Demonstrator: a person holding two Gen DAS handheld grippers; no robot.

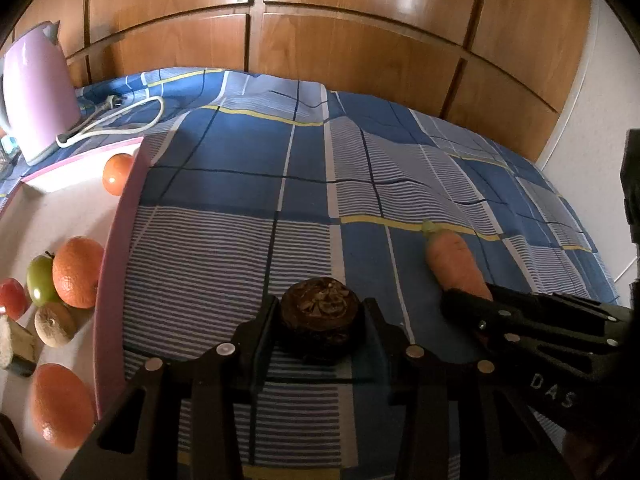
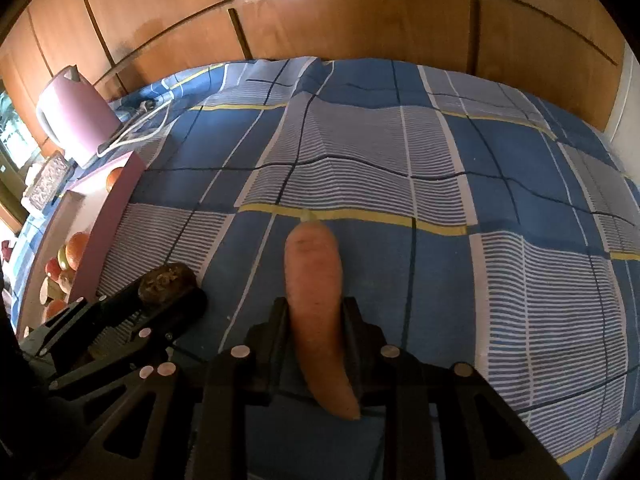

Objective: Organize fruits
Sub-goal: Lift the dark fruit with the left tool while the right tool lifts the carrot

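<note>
In the pink tray at left lie three oranges, a green apple and a few more pieces. The left gripper clasps one dark round fruit; the right gripper clamps one carrot on the bedsheet. Best lift both straight up, then carry the fruit over the rim.

The lower half of the dark round fruit is masked by the fingers of the left gripper, and the carrot beside it is covered at its thin end by the right gripper. Left of that fruit, the pink tray is cut by the frame edge, the pale block inside it cannot be identified, and the kettle behind is clipped too.
</note>
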